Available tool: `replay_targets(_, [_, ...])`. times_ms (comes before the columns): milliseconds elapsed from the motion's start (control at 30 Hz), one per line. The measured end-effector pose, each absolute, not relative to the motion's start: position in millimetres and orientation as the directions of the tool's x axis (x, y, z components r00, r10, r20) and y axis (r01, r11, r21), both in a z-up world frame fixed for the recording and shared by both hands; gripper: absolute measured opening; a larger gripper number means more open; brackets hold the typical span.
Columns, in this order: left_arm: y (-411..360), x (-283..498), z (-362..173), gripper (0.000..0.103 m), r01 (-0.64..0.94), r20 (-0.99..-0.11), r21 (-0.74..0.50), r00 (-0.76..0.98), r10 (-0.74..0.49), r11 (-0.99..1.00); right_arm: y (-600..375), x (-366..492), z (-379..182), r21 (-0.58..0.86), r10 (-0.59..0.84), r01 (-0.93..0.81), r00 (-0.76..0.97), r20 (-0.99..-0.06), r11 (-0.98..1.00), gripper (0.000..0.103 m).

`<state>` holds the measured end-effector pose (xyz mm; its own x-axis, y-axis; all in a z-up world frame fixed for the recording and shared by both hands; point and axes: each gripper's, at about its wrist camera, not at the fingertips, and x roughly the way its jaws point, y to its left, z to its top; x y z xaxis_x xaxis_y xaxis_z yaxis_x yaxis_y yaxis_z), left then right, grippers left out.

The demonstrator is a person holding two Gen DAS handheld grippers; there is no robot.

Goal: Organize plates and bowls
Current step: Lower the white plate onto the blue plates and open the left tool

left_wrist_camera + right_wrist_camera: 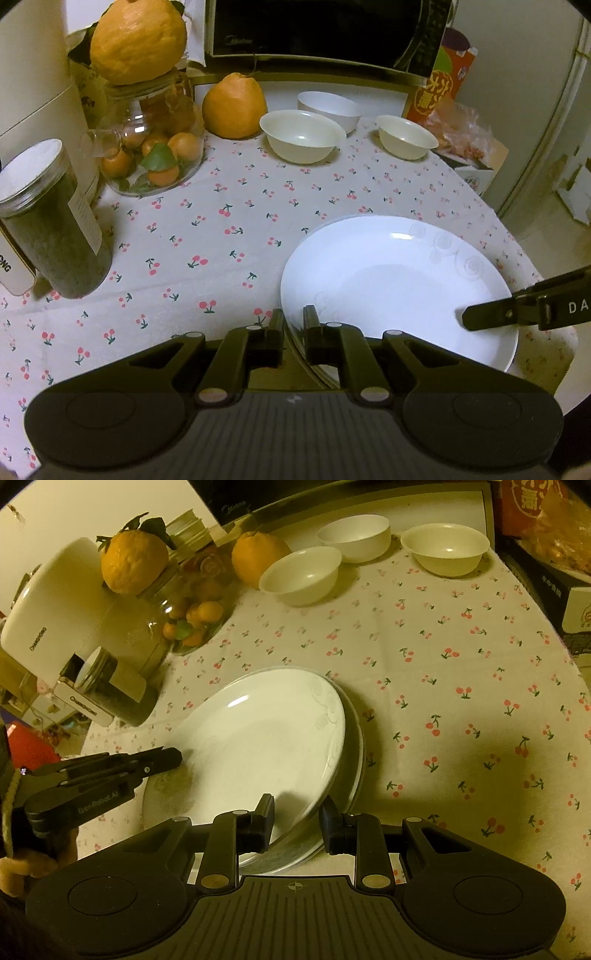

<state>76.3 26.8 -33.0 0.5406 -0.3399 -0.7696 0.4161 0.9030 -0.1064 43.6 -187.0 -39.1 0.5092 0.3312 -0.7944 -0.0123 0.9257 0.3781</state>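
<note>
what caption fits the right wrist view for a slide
Both grippers grip the top plate of a stack on the cherry-print tablecloth, three white bowls behind.

Lighting: dim, warm indoor light with a yellow cast, stronger in the right wrist view. Glare: small highlights on the top plate (pixel 258 738) and bowls (pixel 302 136). Shadows: soft dark patches on the cherry-print cloth (pixel 461 701). Distortion: heavy fisheye bending, black vignette corners. Focus: fair centrally, softer at the edges.

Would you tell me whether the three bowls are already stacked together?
No, the three bowls stand apart on the cloth.
</note>
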Motion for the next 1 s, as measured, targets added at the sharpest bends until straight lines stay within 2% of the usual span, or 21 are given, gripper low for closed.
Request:
replay_targets(300, [19,73,-34,0.009,0.433,-0.777,-0.047,0.55,-0.306,0.9,-180,42,-35,0.314,0.289,-0.041,0.521,-0.803,0.949,0.027])
replay_targets(800, [17,72,-34,0.011,0.439,-0.783,-0.034,0.547,-0.297,0.898,-170,40,-28,0.198,0.218,-0.093,0.525,-0.823,0.976,0.029])
replay_targets(933, [16,71,-32,0.022,0.44,-0.778,-0.012,0.56,-0.285,0.898,-171,42,-30,0.18,0.198,-0.085,0.503,-0.841,0.98,0.04])
replay_targets(1000, [18,71,-30,0.024,0.437,-0.773,-0.023,0.562,-0.293,0.899,-173,42,-31,0.183,0.201,-0.086,0.5,-0.842,0.979,0.046])
